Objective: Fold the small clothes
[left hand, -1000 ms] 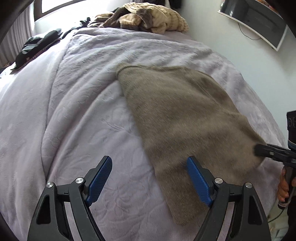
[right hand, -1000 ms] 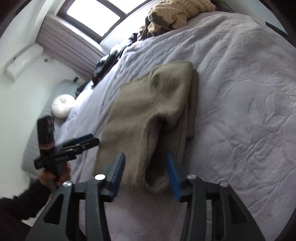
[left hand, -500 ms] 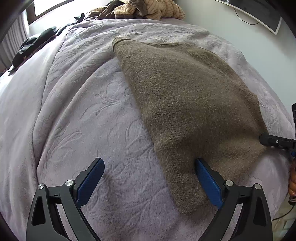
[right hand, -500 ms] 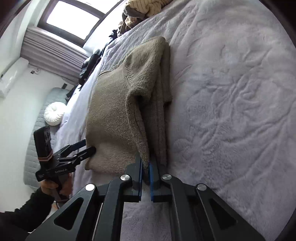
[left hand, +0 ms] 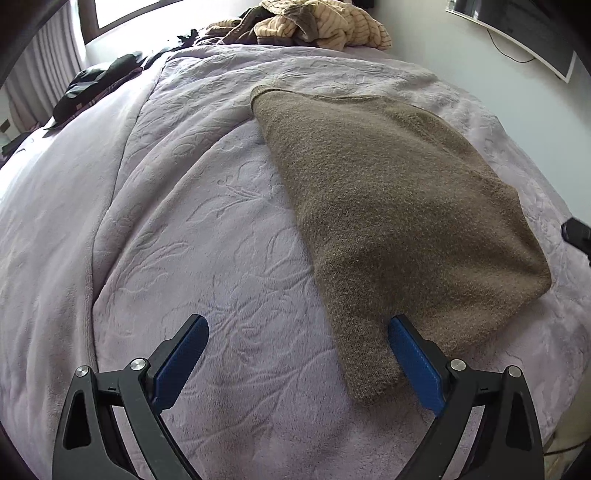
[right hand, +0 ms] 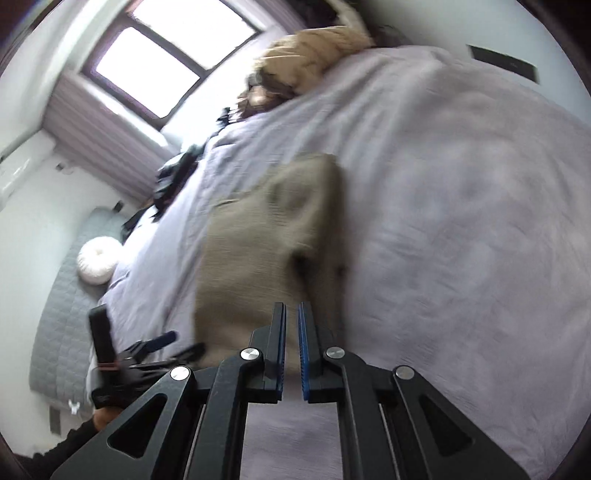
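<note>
A taupe knit sweater (left hand: 399, 221) lies folded on the lilac bedspread (left hand: 184, 221). My left gripper (left hand: 297, 354) is open just above the bed; its right finger rests at the sweater's near corner, and nothing is held. In the blurred right wrist view the sweater (right hand: 266, 251) has its near edge lifted, and my right gripper (right hand: 291, 332) is nearly shut on that edge. The left gripper (right hand: 162, 347) shows there at the lower left, beside the sweater.
A heap of striped tan clothes (left hand: 317, 22) lies at the far end of the bed, with dark clothes (left hand: 96, 85) at the far left. A wall-mounted screen (left hand: 517, 33) is to the right. A grey couch with a white cushion (right hand: 96, 258) stands beyond the bed.
My right gripper closed on the sweater's near edge and has lifted and pulled it back. My left gripper moved in lower toward the sweater's near corner and stayed open.
</note>
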`<move>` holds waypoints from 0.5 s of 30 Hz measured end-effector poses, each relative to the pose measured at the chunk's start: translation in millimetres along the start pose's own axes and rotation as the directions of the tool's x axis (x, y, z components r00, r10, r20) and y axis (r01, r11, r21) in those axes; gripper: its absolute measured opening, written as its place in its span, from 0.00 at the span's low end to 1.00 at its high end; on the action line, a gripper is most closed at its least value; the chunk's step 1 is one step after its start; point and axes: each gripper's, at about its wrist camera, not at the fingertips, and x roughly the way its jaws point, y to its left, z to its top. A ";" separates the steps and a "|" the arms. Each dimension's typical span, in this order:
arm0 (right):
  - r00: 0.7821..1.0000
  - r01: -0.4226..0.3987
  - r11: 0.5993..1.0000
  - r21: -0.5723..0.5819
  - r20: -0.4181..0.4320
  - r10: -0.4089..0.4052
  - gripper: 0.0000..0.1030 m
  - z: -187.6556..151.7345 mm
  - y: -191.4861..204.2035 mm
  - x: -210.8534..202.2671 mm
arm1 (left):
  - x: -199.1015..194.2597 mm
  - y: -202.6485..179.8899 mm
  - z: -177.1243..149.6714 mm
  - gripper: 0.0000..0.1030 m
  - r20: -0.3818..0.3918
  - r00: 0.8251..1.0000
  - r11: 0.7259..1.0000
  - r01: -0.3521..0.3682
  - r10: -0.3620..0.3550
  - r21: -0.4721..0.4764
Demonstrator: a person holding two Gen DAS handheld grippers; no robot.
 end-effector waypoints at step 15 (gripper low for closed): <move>0.993 0.059 0.994 0.088 -0.108 -0.049 0.01 -11.1 -27.6 61.1 | 2.2 -5.2 -2.0 0.96 -0.011 1.000 0.999 -0.016 0.016 -0.029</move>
